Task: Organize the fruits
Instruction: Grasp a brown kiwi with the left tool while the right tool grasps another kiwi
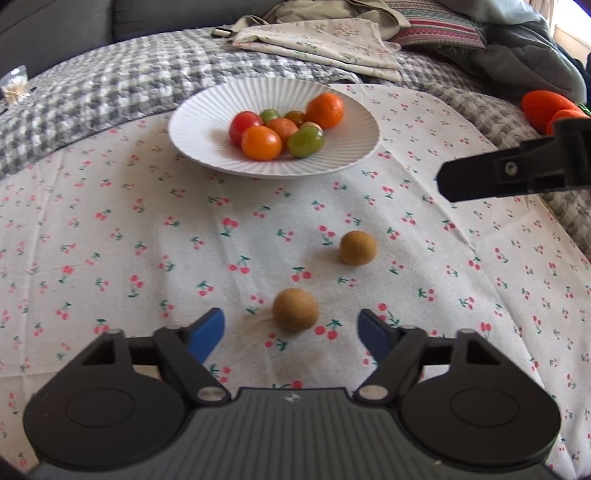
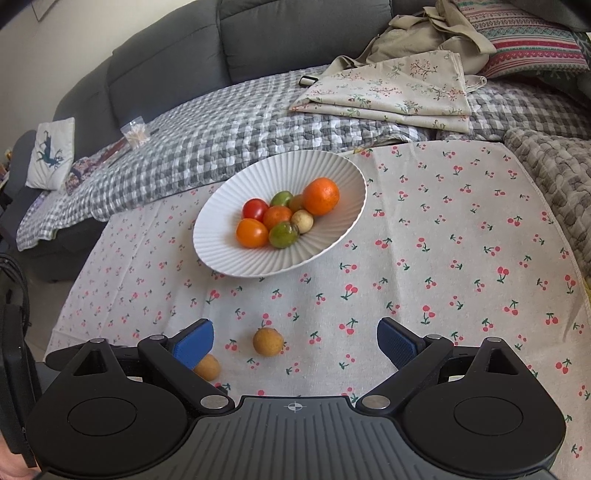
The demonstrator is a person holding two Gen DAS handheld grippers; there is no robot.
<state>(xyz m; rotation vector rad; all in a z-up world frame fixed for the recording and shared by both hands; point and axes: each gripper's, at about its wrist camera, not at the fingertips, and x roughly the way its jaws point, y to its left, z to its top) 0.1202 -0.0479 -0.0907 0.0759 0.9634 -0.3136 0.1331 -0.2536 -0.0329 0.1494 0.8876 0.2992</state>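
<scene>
A white ribbed plate (image 1: 195, 129) (image 2: 218, 236) stands on the cherry-print cloth and holds several fruits: a mandarin (image 1: 325, 110) (image 2: 321, 195) and red, orange and green tomatoes. Two round brown fruits lie on the cloth in front of it. The nearer brown fruit (image 1: 295, 309) lies between the blue pads of my left gripper (image 1: 290, 334), which is open and touches nothing. The farther brown fruit (image 1: 358, 247) (image 2: 268, 342) lies between the fingers of my open right gripper (image 2: 297, 341). In the right wrist view, the nearer fruit (image 2: 209, 367) is half hidden behind the left finger.
One black finger (image 1: 480, 181) of the right gripper reaches in from the right edge. A grey checked blanket (image 2: 221, 129), a folded floral cloth (image 2: 391, 92) and a dark sofa (image 2: 258, 33) lie behind the plate. An orange knitted thing (image 1: 543, 105) sits far right.
</scene>
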